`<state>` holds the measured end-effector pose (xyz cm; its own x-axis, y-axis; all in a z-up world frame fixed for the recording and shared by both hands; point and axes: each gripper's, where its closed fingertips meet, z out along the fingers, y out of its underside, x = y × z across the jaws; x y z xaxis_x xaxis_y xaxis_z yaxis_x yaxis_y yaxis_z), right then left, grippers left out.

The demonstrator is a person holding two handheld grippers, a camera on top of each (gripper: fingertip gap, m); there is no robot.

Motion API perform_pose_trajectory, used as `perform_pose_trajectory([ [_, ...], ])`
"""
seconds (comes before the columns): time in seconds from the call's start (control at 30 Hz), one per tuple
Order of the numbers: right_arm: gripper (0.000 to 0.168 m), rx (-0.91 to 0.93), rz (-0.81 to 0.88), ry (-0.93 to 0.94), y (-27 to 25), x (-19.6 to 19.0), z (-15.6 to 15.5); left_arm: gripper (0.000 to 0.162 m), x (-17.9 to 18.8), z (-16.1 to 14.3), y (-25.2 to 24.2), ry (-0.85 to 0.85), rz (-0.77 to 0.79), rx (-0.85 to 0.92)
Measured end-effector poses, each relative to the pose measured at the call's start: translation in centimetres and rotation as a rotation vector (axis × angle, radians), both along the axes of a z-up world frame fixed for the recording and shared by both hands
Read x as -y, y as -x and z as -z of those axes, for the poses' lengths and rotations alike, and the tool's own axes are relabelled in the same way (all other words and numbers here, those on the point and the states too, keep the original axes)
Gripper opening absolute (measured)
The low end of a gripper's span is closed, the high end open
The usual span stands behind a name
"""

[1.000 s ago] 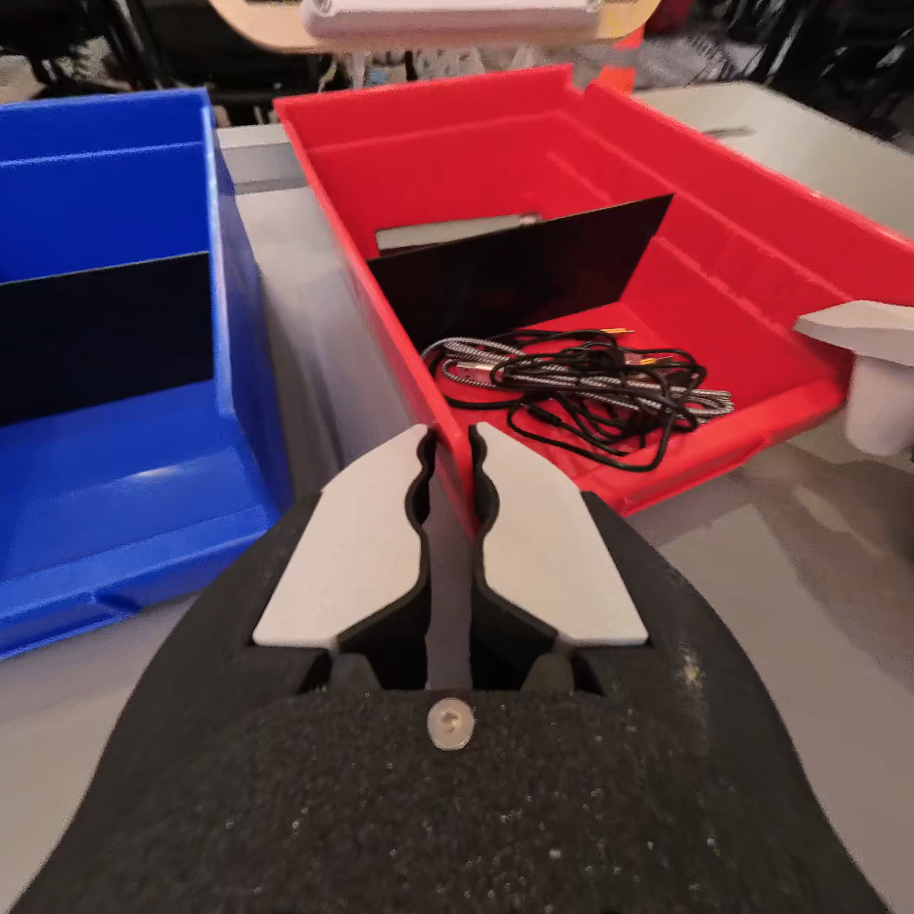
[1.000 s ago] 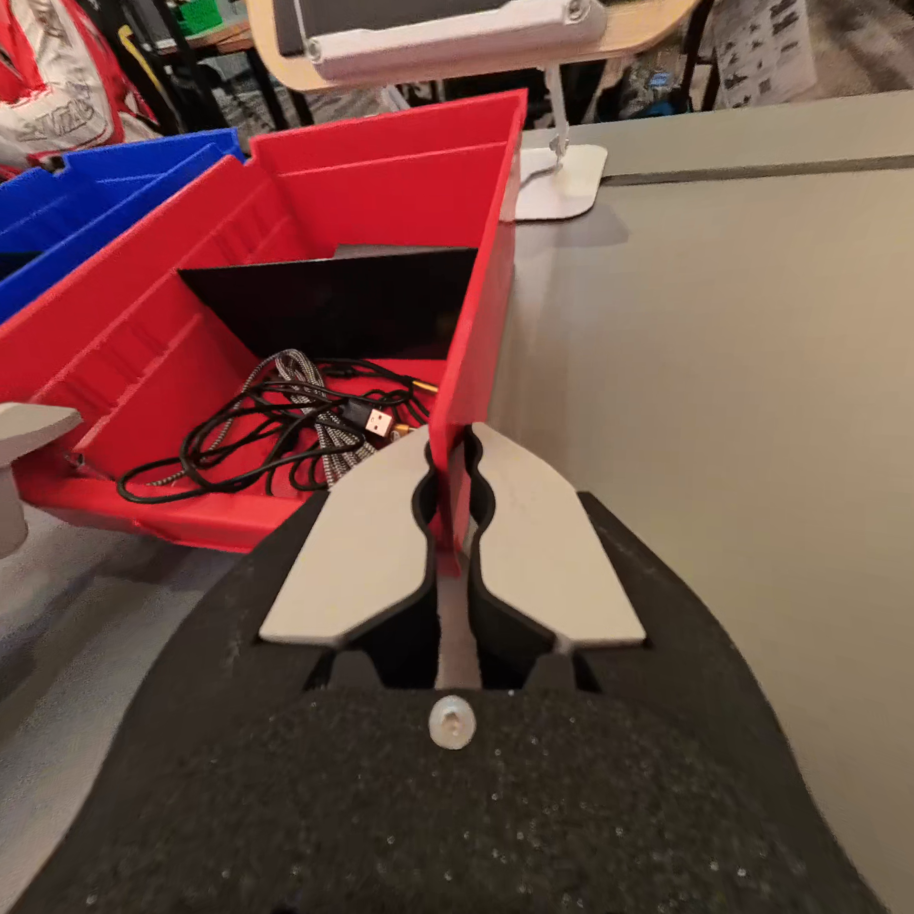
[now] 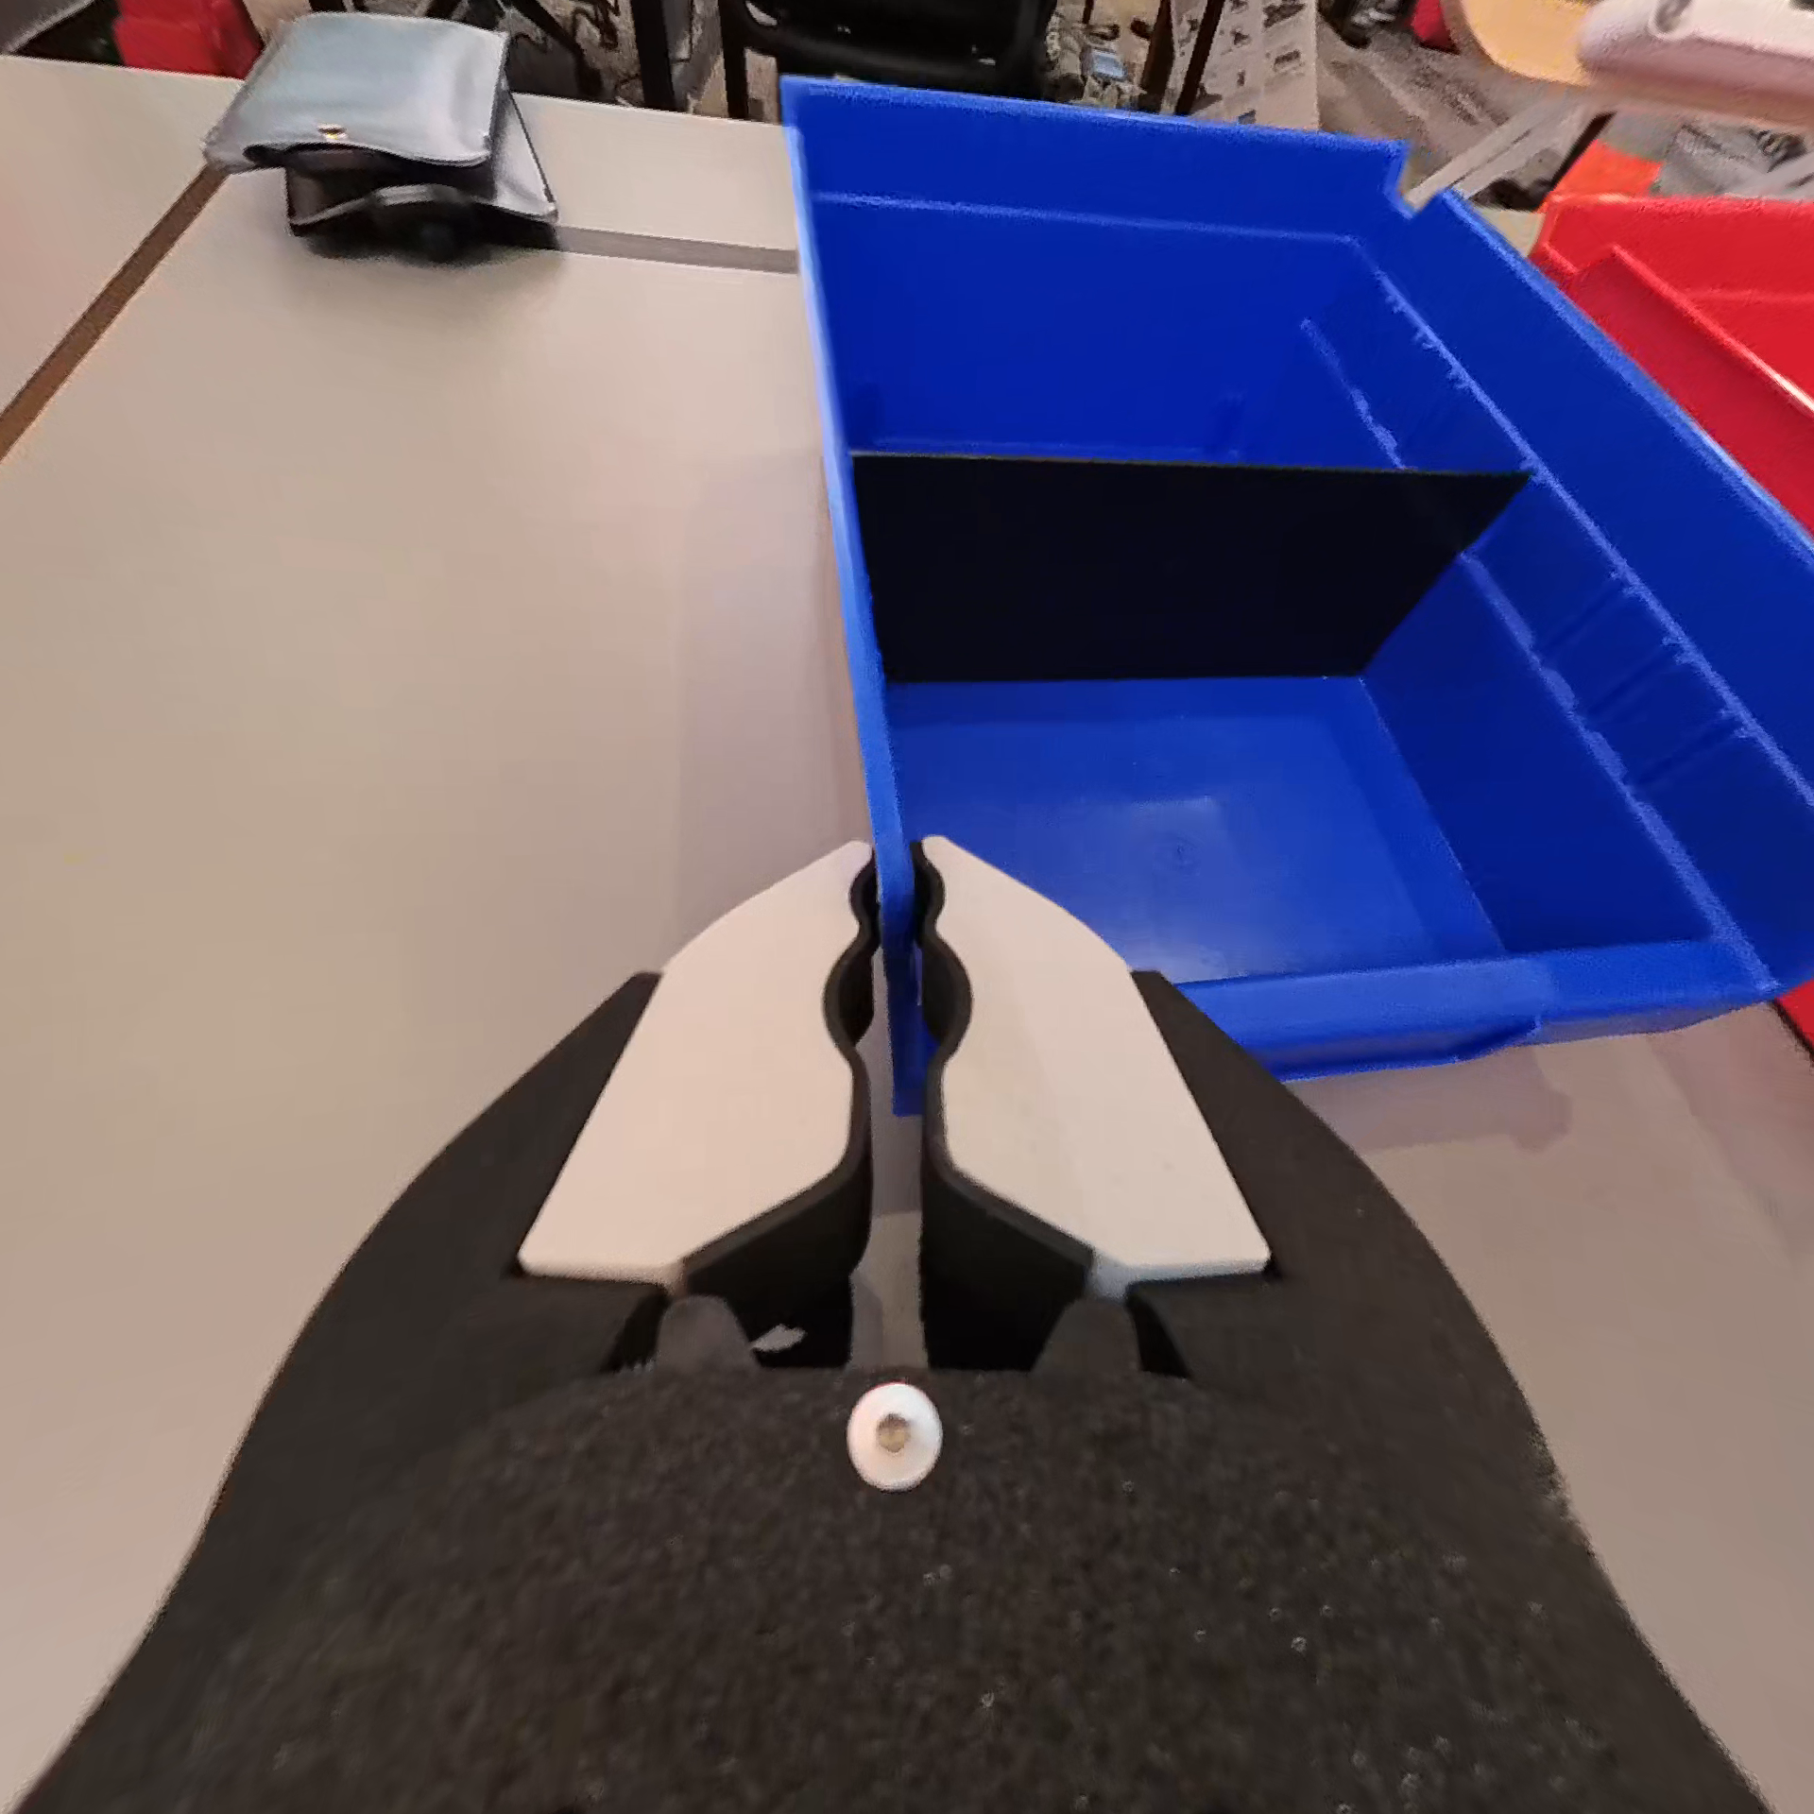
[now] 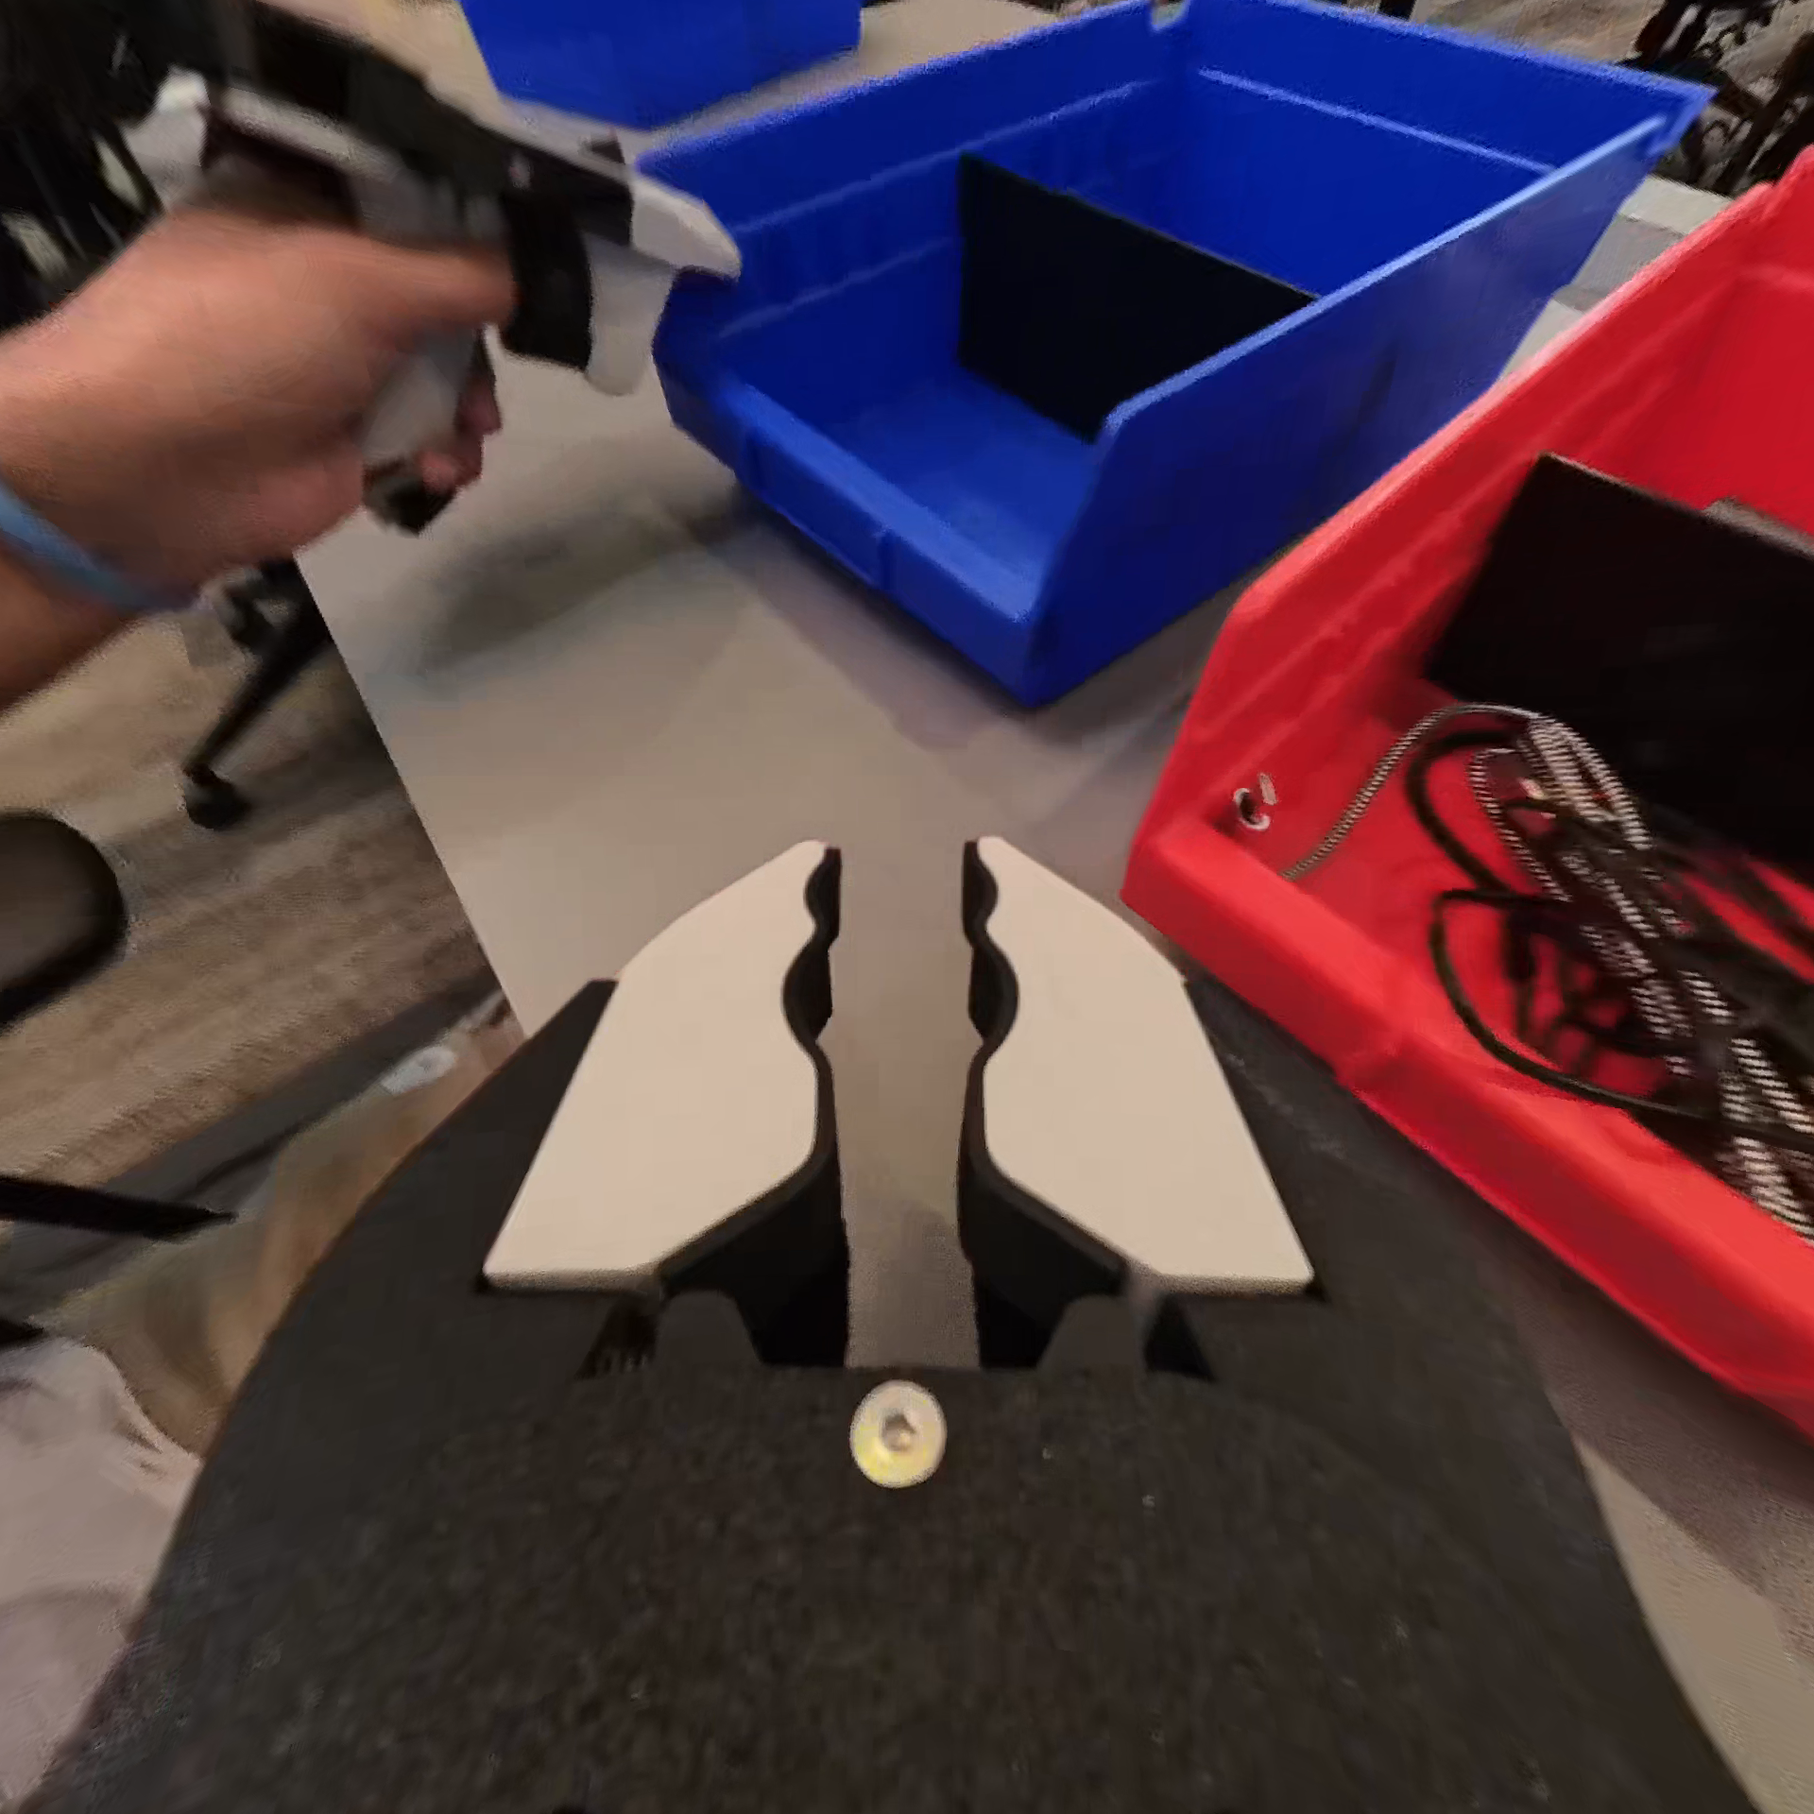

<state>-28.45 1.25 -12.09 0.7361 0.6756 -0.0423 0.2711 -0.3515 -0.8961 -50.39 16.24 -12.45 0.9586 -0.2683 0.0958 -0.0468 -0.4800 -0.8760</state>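
Note:
My left gripper (image 3: 893, 869) is shut on the left side wall of the blue bin (image 3: 1472, 324), close to its front corner. The bin holds only an upright black divider (image 3: 1158, 569). In the right wrist view the same blue bin (image 4: 982, 550) has the left gripper (image 4: 707, 257), held by a hand, at its corner. My right gripper (image 4: 901, 864) is open and empty above the grey table, just left of the red bin (image 4: 1266, 707). The red bin holds tangled black and braided cables (image 4: 1571, 883) in front of a black divider (image 4: 1620, 609).
A dark pouch (image 3: 393, 128) lies at the far left of the table (image 3: 393, 687). The red bin's edge (image 3: 1688, 294) shows right of the blue one. Another blue bin (image 4: 658, 49) stands farther back. The table's edge (image 4: 412, 785) runs left of my right gripper, with floor and chair legs beyond. The tips of one gripper are about 25 cm away from the tips of the other.
Both grippers let go of the red bin's side walls. The left moved to the blue bin and shut on its left wall. The right opened and drew back to the left.

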Motion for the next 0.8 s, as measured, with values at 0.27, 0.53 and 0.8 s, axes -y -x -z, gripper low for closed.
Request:
perform_pose_trajectory([
  [0.27, 0.055, -0.078, 0.116, -0.024, 1.8, -3.1, -0.8, 0.005, 9.3, 0.0, -0.2, 0.036, -0.098, 0.065],
  [0.53, 0.017, 0.068, 0.172, -0.016, 3.1, -4.5, 0.4, 0.005, 14.8, -0.3, -0.8, -0.002, -0.166, 0.012],
  [0.8, 0.012, -0.035, 0.184, -0.041, 2.7, -3.3, -3.0, 0.005, 16.9, -5.3, -1.6, -0.213, -0.194, -0.135],
])
